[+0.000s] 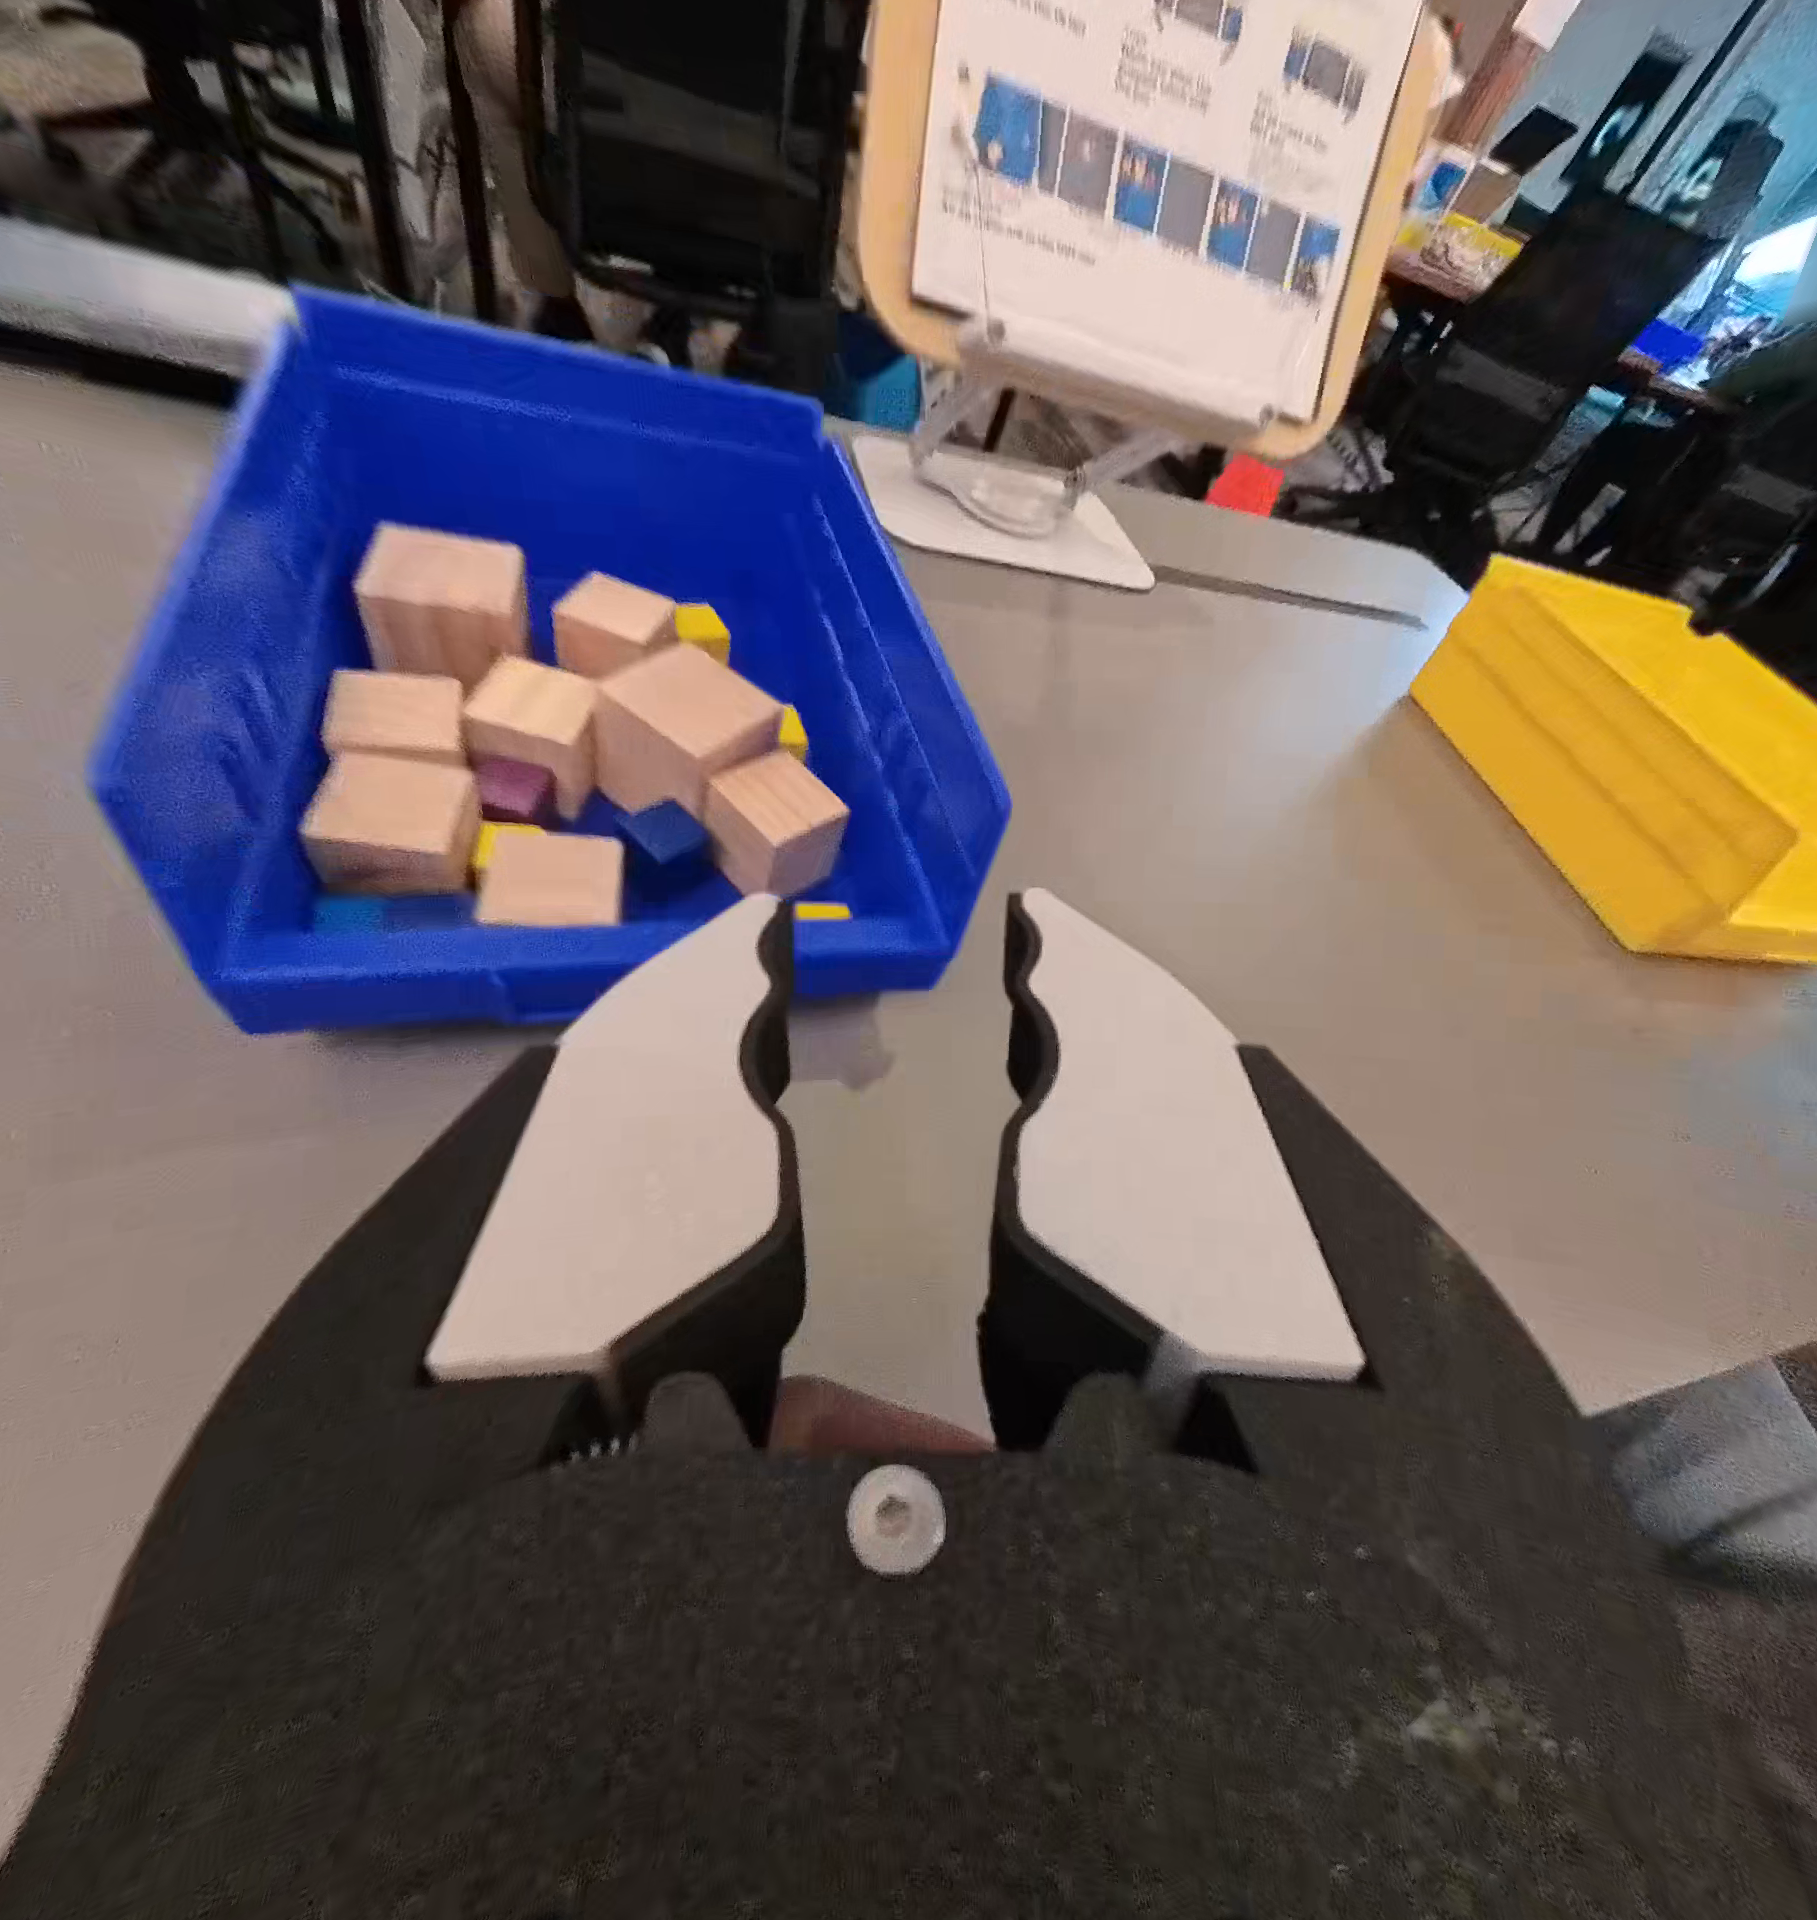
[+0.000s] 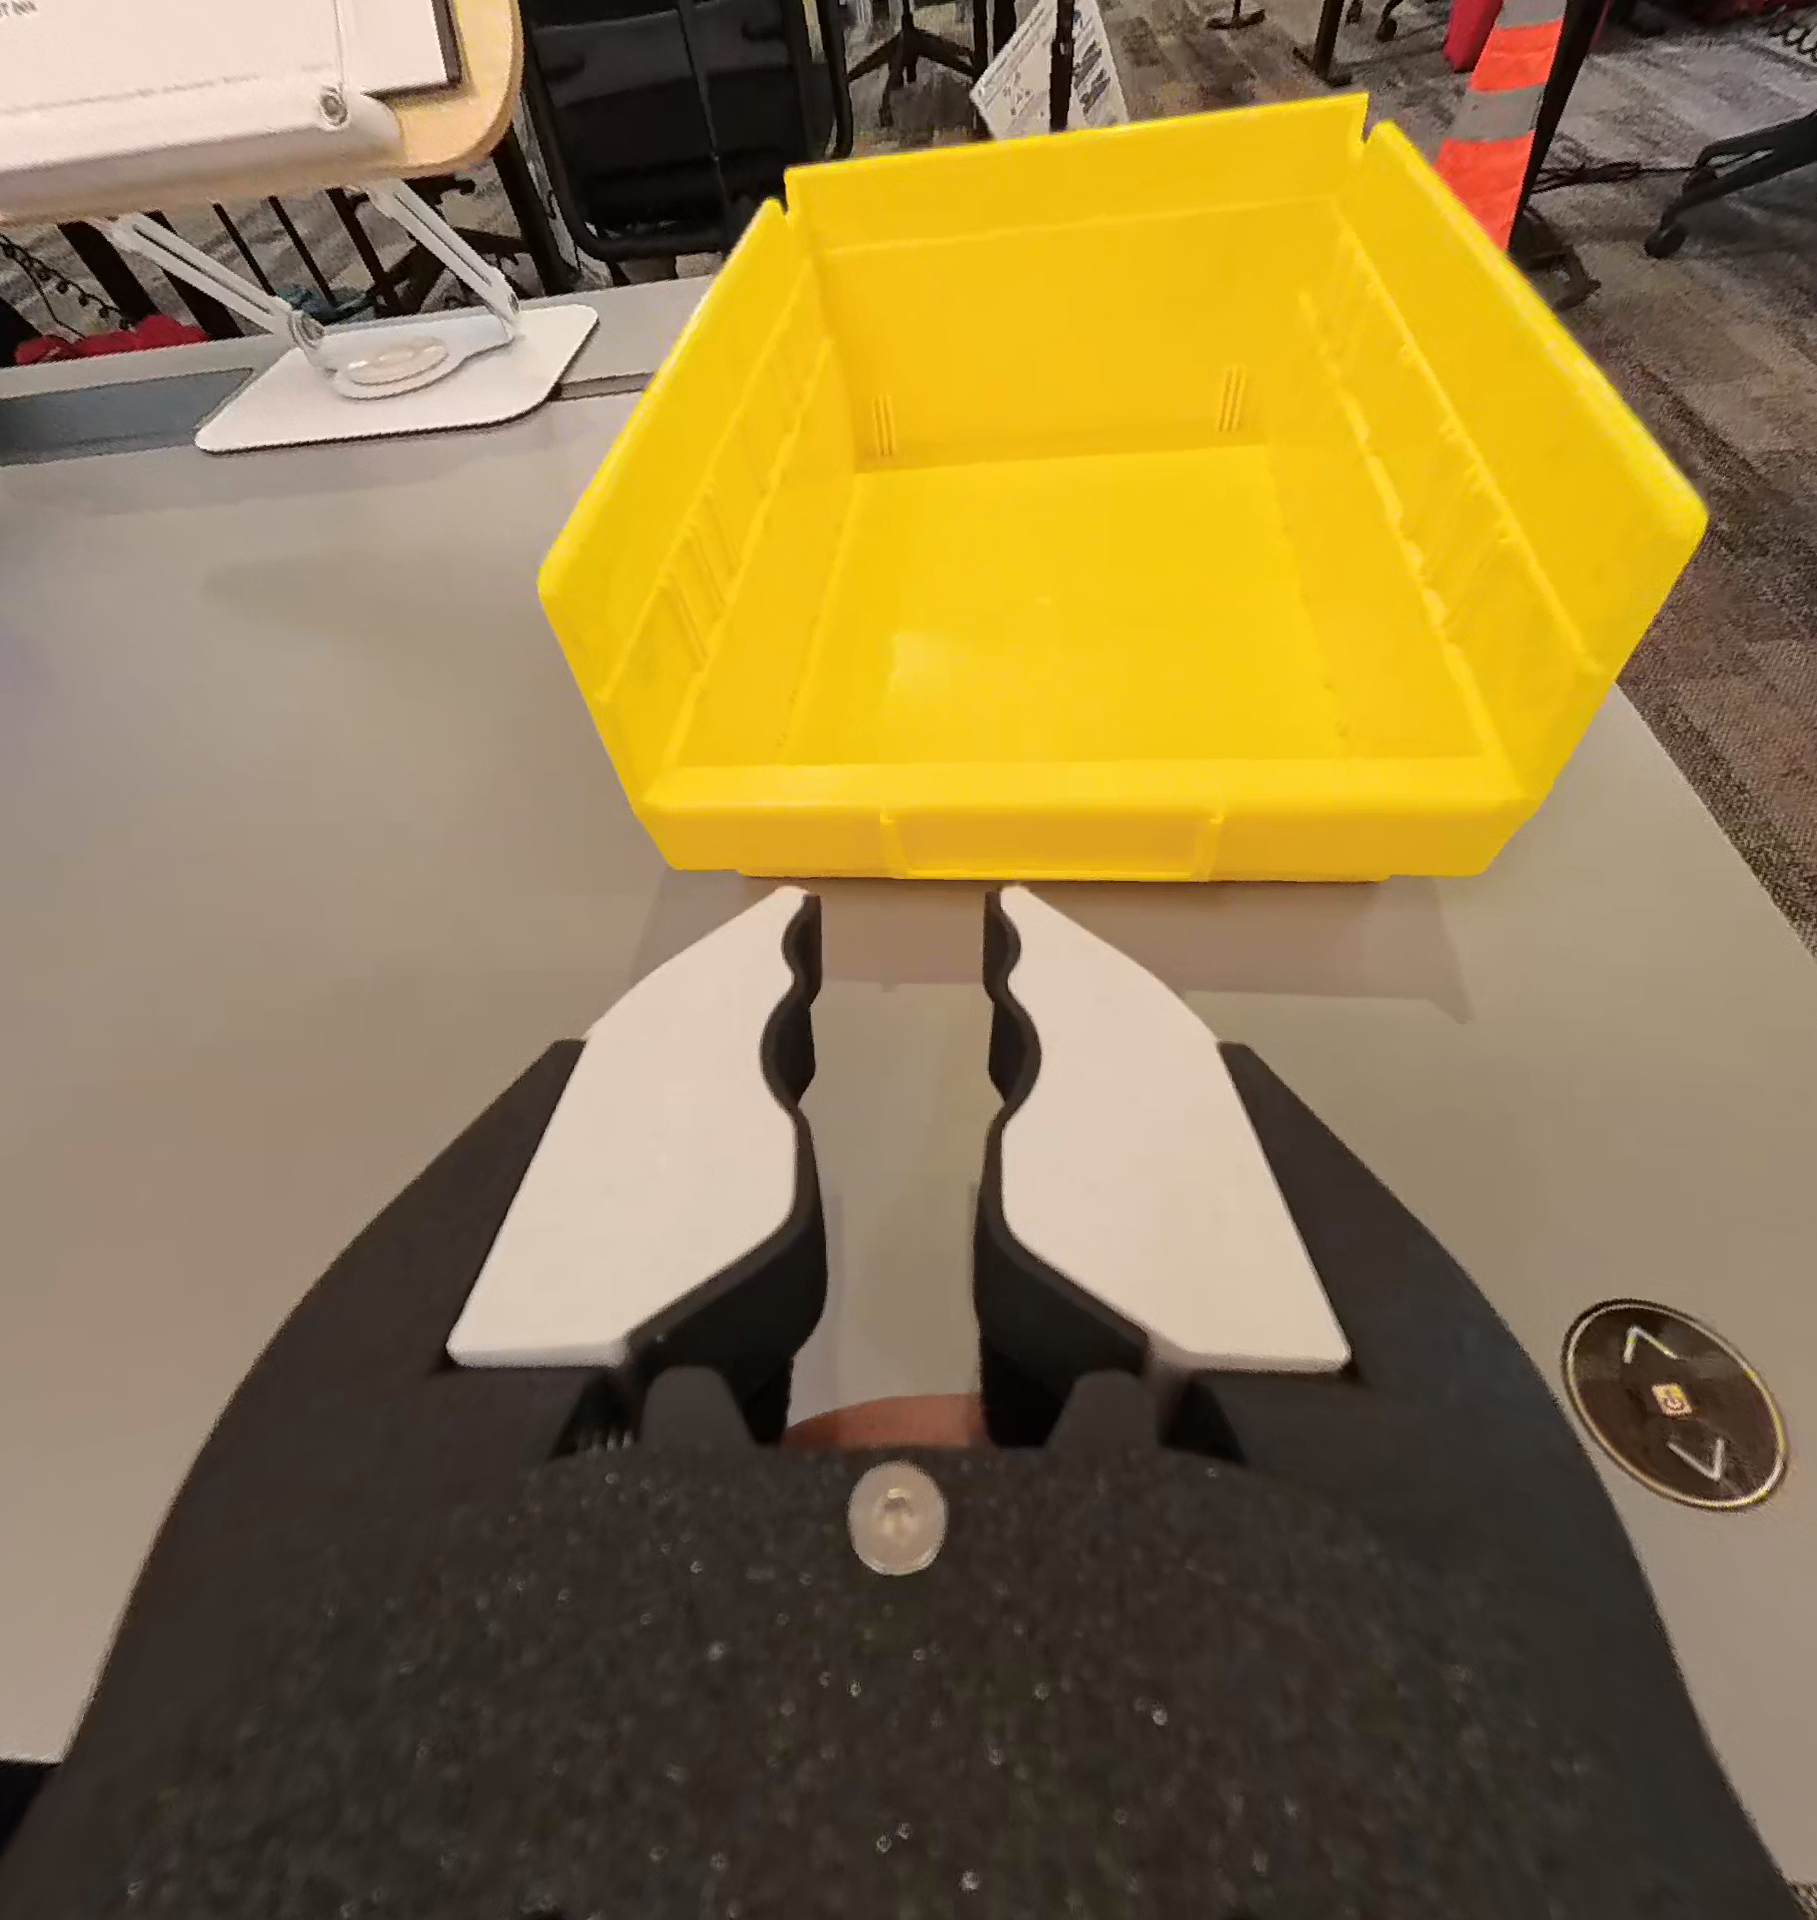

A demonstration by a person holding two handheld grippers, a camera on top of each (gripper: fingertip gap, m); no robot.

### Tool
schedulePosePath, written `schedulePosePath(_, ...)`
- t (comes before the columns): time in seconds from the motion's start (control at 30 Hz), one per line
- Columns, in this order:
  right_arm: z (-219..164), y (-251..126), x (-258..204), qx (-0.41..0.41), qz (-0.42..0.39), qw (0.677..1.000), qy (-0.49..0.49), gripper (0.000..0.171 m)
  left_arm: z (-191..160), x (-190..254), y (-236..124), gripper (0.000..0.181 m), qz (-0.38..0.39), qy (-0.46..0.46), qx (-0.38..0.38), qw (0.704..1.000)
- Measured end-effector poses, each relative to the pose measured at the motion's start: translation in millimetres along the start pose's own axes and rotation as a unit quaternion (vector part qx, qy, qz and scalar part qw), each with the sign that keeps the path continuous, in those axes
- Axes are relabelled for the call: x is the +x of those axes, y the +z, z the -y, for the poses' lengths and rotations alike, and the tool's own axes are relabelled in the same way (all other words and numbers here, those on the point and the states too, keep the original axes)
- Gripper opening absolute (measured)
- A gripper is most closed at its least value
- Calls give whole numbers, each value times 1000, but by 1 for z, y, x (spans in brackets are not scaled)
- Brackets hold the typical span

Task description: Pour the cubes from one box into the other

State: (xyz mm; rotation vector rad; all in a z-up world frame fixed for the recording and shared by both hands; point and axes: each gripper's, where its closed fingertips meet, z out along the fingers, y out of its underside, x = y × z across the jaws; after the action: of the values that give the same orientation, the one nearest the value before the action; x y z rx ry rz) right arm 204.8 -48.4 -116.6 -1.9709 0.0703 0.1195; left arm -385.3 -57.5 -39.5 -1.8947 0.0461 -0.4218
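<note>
You're basically at the start here, nothing's been poured yet. All the cubes (image 1: 571,727) are sitting in the blue box (image 1: 530,982) on the table (image 1: 1195,831), mostly plain wood ones with a few small yellow, blue and purple bits mixed in. The yellow box (image 2: 1049,831) is totally empty, off to the right of the blue one and well apart from it.

Your left gripper (image 1: 893,914) has its jaws apart and holds nothing, tips right at the blue box's front lip. Right gripper (image 2: 902,904) is the same deal: jaws parted, empty, just short of the yellow box's front wall.

So I'd say everything's left: grab, lift, tip, empty it.
</note>
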Motion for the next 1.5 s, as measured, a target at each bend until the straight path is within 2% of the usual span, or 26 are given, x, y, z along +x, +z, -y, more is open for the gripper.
schedulePosePath(0.07, 0, 0, -2, -2, 5, 1000, -2, 29, 35, -24, -10, 34, 18, 6, -9, 1000)
schedulePosePath(0.17, -4, 3, -7, -10, 10, 1000, -10, 29, 81, -70, 0, 34, 55, 19, -56, 997)
schedulePosePath(0.27, -5, 5, -11, -18, 14, 1000, -16, 29, 119, -113, 36, 37, 76, 9, -119, 990)
schedulePosePath(0.37, -7, 6, -14, -21, 12, 999, -26, 29, 131, -138, 85, 38, 70, -4, -196, 978)
schedulePosePath(0.43, -10, 7, -14, -28, 8, 999, -35, 29, 132, -146, 119, 38, 47, -36, -242, 968)
schedulePosePath(0.6, -14, 11, -14, -36, 9, 999, -35, 29, 116, -187, 190, 38, 82, -56, -342, 934)
schedulePosePath(0.73, -19, 16, -16, -51, 13, 998, -38, 29, 94, -198, 231, 38, 94, -51, -403, 909)
schedulePosePath(0.8, -19, 19, -19, -52, 15, 998, -39, 29, 85, -210, 247, 32, 129, -29, -415, 900)
schedulePosePath(0.87, -20, 22, -22, -57, 16, 997, -47, 29, 88, -224, 254, 3, 157, -2, -410, 899)
schedulePosePath(0.97, -17, 25, -33, -56, 22, 996, -63, 29, 91, -224, 259, 3, 129, -54, -412, 900)
schedulePosePath(1.0, -16, 25, -36, -53, 22, 996, -71, 29, 94, -225, 258, 3, 132, -55, -414, 899)
schedulePosePath(1.03, -16, 26, -39, -52, 21, 995, -82, 29, 98, -228, 258, 19, 144, -39, -408, 900)
schedulePosePath(1.07, -16, 28, -42, -54, 21, 994, -92, 29, 103, -229, 256, 27, 156, -8, -406, 900)
schedulePosePath(1.13, -20, 30, -49, -63, 26, 992, -105, 29, 104, -232, 253, 33, 178, 43, -414, 892)
schedulePosePath(1.37, -24, 34, -57, -72, 44, 993, -85, 29, 80, -239, 271, 39, 185, 45, -473, 860)
schedulePosePath(1.43, -21, 35, -54, -67, 42, 994, -78, 29, 80, -237, 280, 40, 175, 47, -480, 858)
schedulePosePath(1.5, -21, 37, -50, -68, 39, 994, -76, 29, 87, -229, 289, 41, 151, 87, -491, 854)
